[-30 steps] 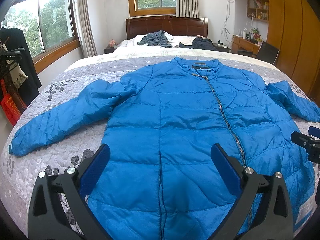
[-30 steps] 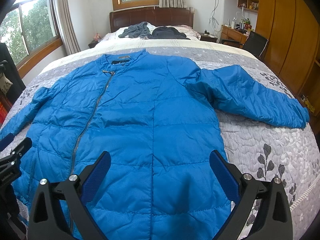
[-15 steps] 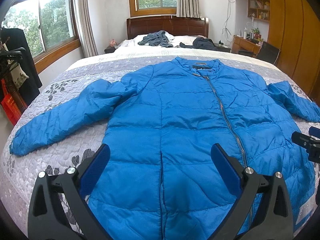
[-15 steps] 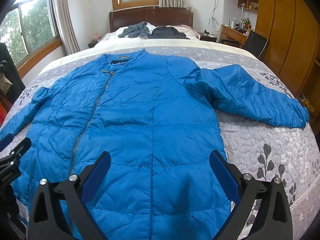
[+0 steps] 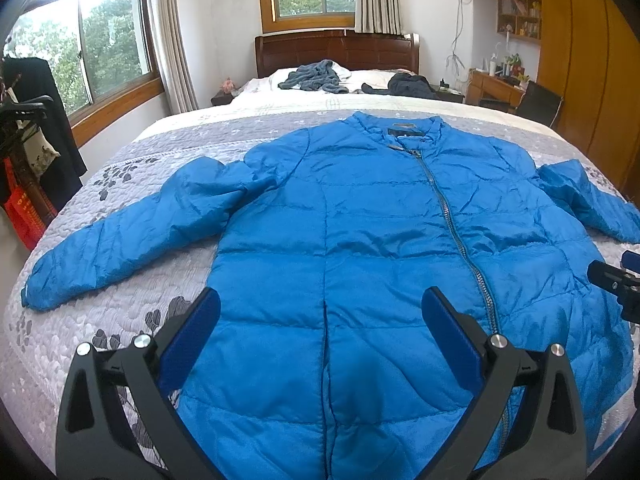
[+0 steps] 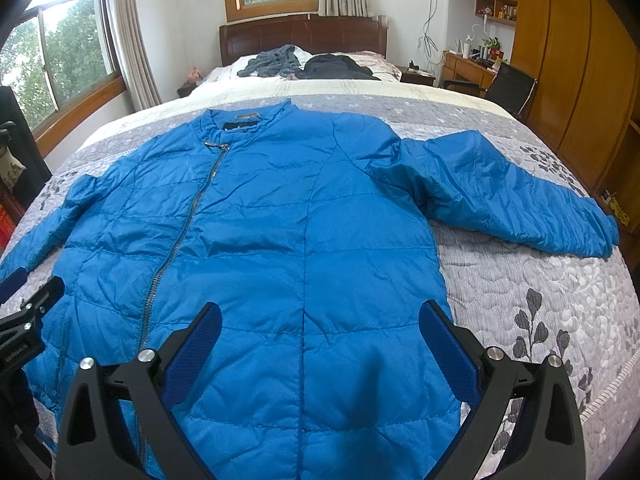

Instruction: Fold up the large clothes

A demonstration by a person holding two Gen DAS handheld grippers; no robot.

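Blue jacket [image 5: 360, 240] flat on grey quilt [image 5: 120, 312], zipped, sleeves spread; left gripper [image 5: 320, 320] jaws wide apart over hem; right gripper [image 5: 616, 280] tip at edge

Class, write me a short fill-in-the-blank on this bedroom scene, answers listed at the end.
1. The blue quilted jacket lies spread flat on the ___.
2. Its metal zipper is fully ___.
3. Both sleeves are stretched ___ from the body.
4. The left gripper and right gripper hover with jaws ___.

Answers: bed; closed; outward; open
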